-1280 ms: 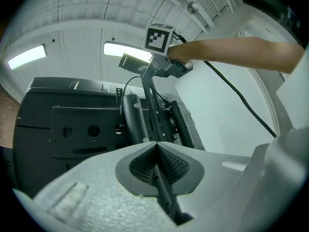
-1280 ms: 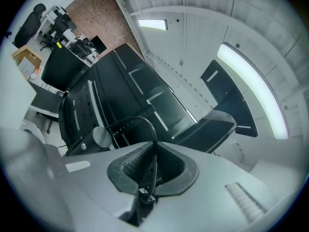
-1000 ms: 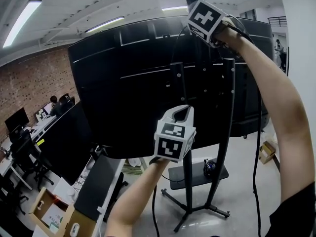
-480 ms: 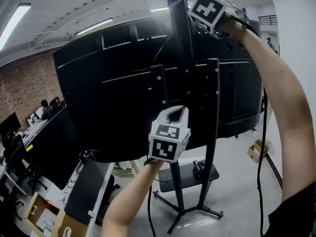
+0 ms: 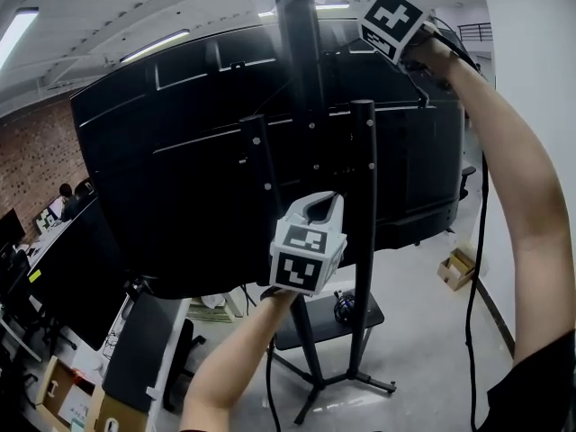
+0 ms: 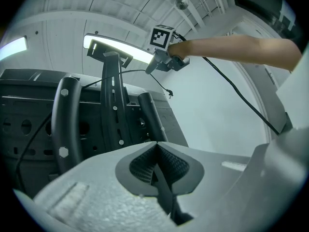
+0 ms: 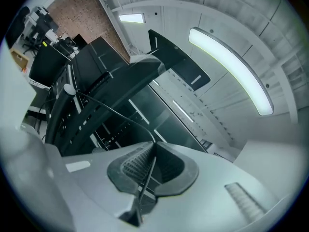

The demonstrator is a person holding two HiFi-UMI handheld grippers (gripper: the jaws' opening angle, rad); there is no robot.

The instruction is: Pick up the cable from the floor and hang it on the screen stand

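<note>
1. The jaws of the right gripper [image 7: 153,150] are pressed together on a thin black cable [image 7: 112,111]. The gripper is held high, just beside the top of the screen stand [image 5: 301,70].
2. The jaws of the left gripper [image 6: 155,151] are also shut. The dark strand between them is, I judge, a lower part of the same cable. This gripper sits lower, in front of the stand's two uprights [image 5: 362,196].
3. In the left gripper view, the cable runs from the right gripper towards the centre post. A second run drops along the person's right forearm [image 5: 504,178] towards the floor [image 5: 423,349]. Its lower end passes out of frame, so I cannot tell whether any of it lies on the floor.
4. Behind the uprights is the dark back of the large screen [image 5: 180,178]. A flat top plate [image 7: 178,62] caps the post.
5. The step in hand looks like draping the cable over the stand's top. The pickup appears done and the hang unfinished.
6. To do this well:
   - Carry the right gripper's run clear over the post or plate before releasing it.
   - Let the left gripper feed slack upward so the cable is not pulled taut.
   - Leave a similar length hanging on each side.
7. If the jaws part too early, or the weight hangs mostly on one side, the cable would probably slide off.
</note>
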